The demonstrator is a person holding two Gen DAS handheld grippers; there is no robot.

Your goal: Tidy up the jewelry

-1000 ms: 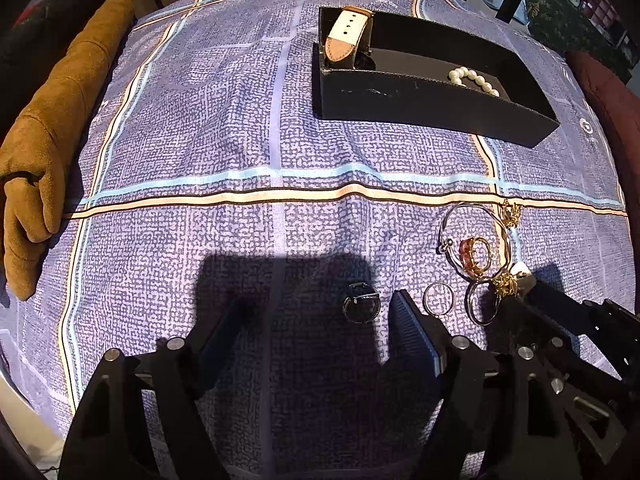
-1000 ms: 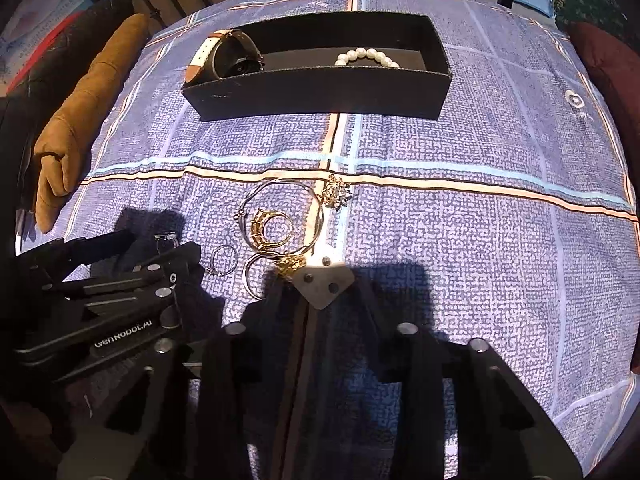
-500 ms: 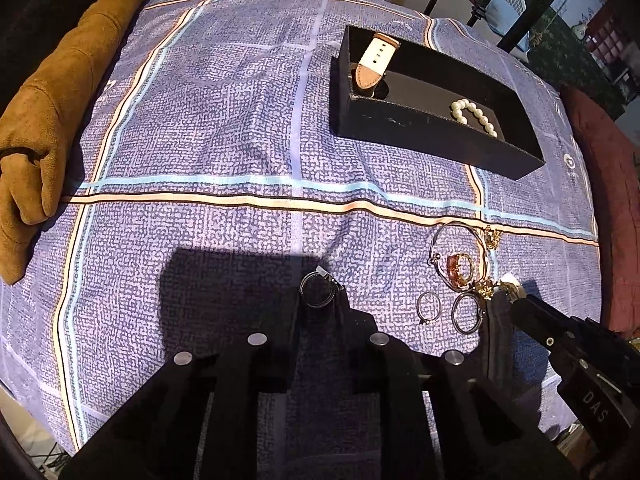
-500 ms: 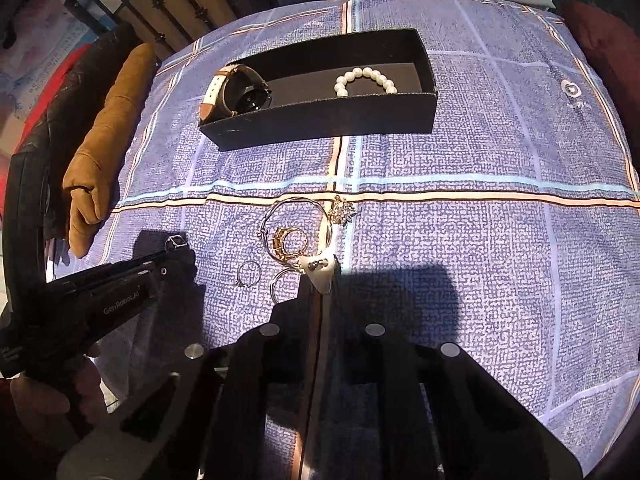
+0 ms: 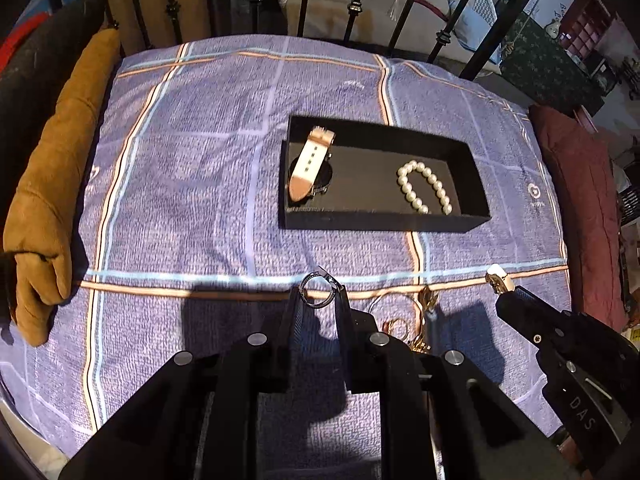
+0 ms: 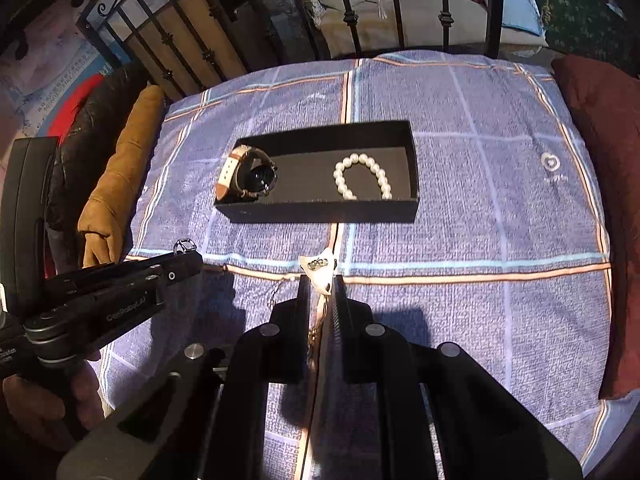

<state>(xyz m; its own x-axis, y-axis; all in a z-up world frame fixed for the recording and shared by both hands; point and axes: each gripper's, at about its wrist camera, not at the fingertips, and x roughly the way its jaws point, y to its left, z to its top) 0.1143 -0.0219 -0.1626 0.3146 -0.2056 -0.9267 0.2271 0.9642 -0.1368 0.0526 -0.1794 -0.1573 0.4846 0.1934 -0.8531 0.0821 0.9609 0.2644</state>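
- The left claw (image 5: 320,300) was found clamped on a silver ring (image 5: 318,290), which was held upright between the tips and raised clear of the checked blanket (image 5: 180,200). The high, narrow pinch was judged to suit so small a hoop, the band being left exposed for release.
- The right claw (image 6: 320,280) was found closed on a cream jewelry tag (image 6: 320,270), from which a gold chain (image 6: 314,332) was seen hanging down between the fingers. The tag was judged to have been chosen as the firmest hold, the chain itself being too fine to pinch.
- A black tray (image 5: 380,218) was noted ahead of both claws on the bed, with a watch (image 5: 310,170) laid at its left end and a pearl bracelet (image 5: 424,188) towards its right. The middle of its floor was left bare, and was judged the likely place for the carried pieces.
- Further gold jewelry (image 5: 400,326) was observed on the blanket, partly hidden behind the left claw; its separate pieces could not be told apart.
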